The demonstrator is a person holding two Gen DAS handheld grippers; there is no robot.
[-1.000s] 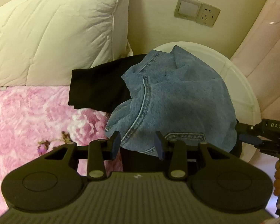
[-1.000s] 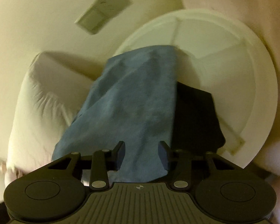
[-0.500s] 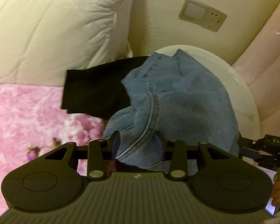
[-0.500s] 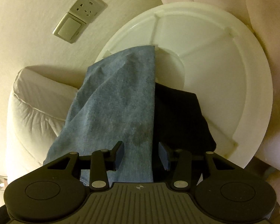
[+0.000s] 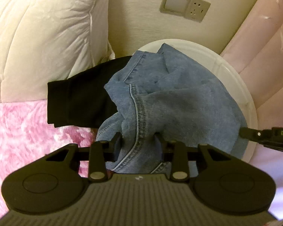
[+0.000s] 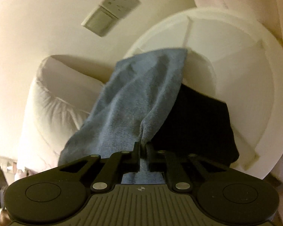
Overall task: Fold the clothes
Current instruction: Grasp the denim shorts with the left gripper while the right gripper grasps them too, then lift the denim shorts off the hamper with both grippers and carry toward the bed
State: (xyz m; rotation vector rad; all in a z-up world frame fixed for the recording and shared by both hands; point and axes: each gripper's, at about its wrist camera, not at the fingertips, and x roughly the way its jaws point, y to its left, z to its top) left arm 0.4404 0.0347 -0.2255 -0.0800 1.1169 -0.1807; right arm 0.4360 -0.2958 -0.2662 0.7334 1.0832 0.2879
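A blue denim garment (image 5: 179,101) lies crumpled over a black garment (image 5: 79,98) on a round white table (image 5: 234,75). My left gripper (image 5: 138,138) is open with its jaws around a stitched seam fold of the denim. My right gripper (image 6: 143,146) is shut on the denim's edge (image 6: 134,101), pinching a bunched fold. The right gripper also shows at the right edge of the left wrist view (image 5: 264,135). The black garment (image 6: 196,124) lies under the denim in the right wrist view.
A white quilted pillow (image 5: 39,37) leans on the wall at left. A pink floral bedspread (image 5: 18,131) lies below it. A wall switch and socket (image 5: 184,5) sit above the table. Pink padded upholstery (image 5: 264,37) stands at right.
My left gripper has moved forward until the denim seam sits between its jaws. My right gripper has closed on the denim edge, and the cloth there is now bunched.
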